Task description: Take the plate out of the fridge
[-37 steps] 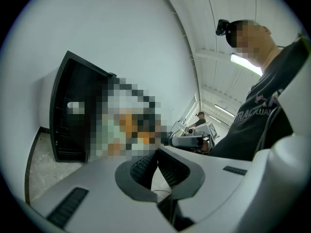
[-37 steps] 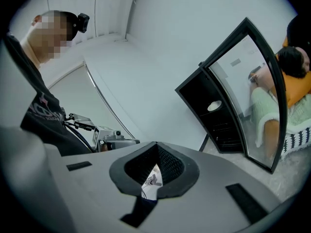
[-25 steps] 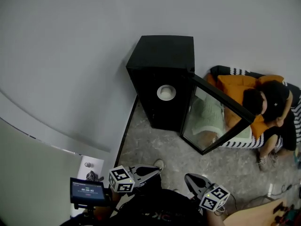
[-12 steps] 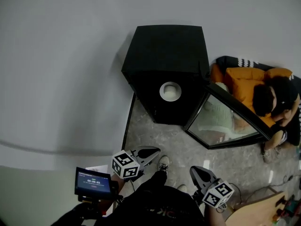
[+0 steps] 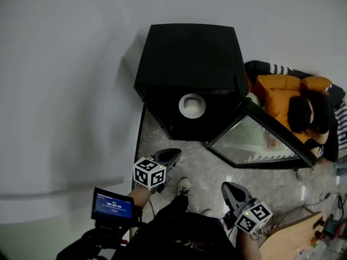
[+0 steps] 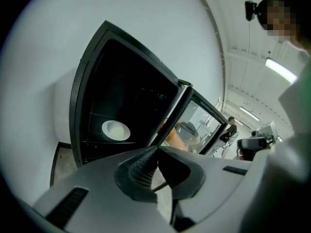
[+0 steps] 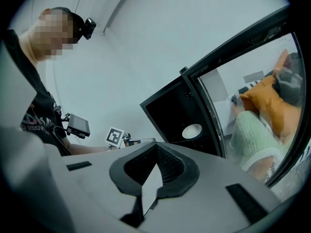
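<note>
**Closing in on the open fridge**

The black mini fridge [image 5: 187, 58] looms larger than a second ago, and both grippers have edged up. The white plate [image 5: 192, 105] stays on its shelf inside, with the glass door [image 5: 255, 142] swung out at 4 o'clock. The left gripper [image 5: 176, 153] is at the plate's 7 o'clock and the right gripper [image 5: 226, 187] at 5 o'clock. Both sets of fingers are pressed together, empty. The digits on the handheld screen [image 5: 113, 206] are too small to read.

Fridge [image 5: 187, 64] against the far wall [image 5: 81, 47], door [image 5: 260, 140] swung out to the right. Plate [image 5: 192, 105] inside, on a shelf. Seated person [image 5: 295, 104] behind the door, far right. Left gripper [image 5: 177, 154] and right gripper [image 5: 227, 187] near, before the fridge, apart. Screen [image 5: 113, 206] near left.
</note>
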